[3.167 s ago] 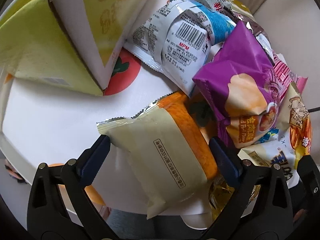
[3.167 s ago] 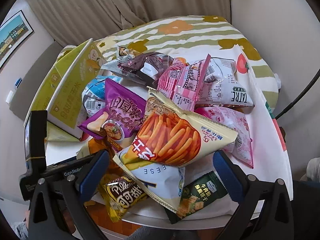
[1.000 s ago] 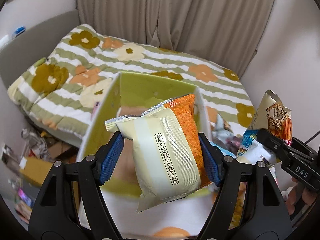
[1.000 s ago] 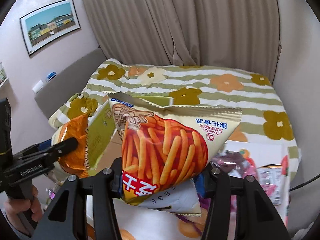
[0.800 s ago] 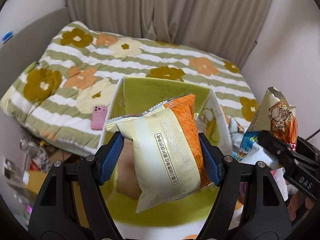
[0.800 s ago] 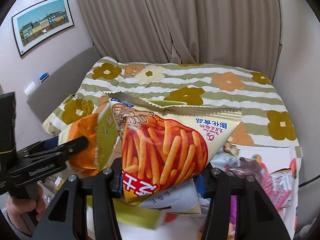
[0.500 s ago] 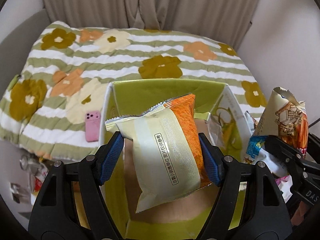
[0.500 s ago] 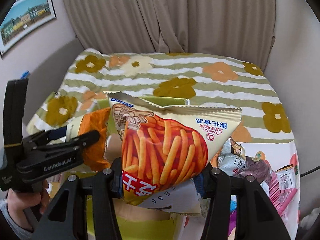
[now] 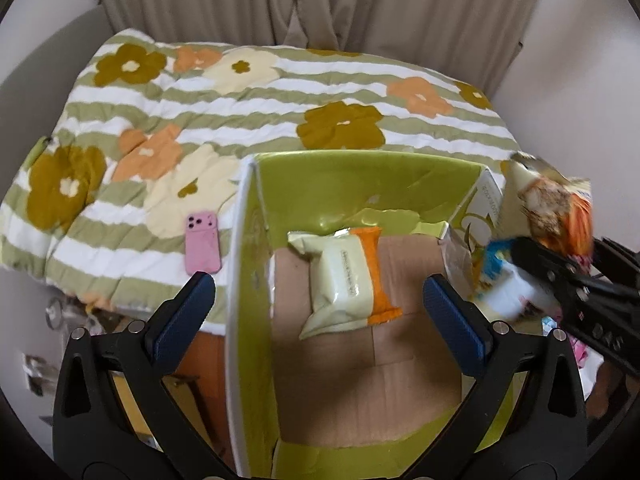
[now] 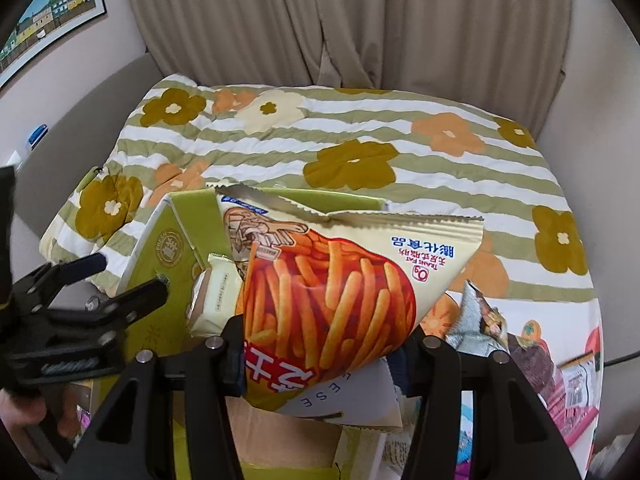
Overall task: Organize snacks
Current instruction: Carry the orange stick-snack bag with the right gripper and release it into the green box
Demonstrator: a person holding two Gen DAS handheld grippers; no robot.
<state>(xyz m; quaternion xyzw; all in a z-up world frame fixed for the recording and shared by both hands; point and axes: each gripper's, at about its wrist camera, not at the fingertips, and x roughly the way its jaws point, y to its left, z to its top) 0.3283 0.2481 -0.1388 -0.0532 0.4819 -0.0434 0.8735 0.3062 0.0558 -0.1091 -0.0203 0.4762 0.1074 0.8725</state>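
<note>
Half a second earlier the cream-and-orange snack packet point(image 9: 347, 280) was pinched in the left hand-held gripper point(image 9: 318, 300); its jaws have just sprung apart and the packet now lies flat on the brown cardboard floor of the green box point(image 9: 360, 184), centre of the left wrist view, with nothing between the blue pads. So one snack is stowed. The right hand-held gripper point(image 10: 320, 364) is clamped on the fries bag point(image 10: 340, 280), with a white packet point(image 10: 340, 396) beneath it, over the box's right edge, not released. More glossy, crinkled foil bags wait on the tabletop point(image 10: 576, 312) at lower right. Box walls look stiff and smooth; the packets are soft, pillow-shaped, with serrated seals.
</note>
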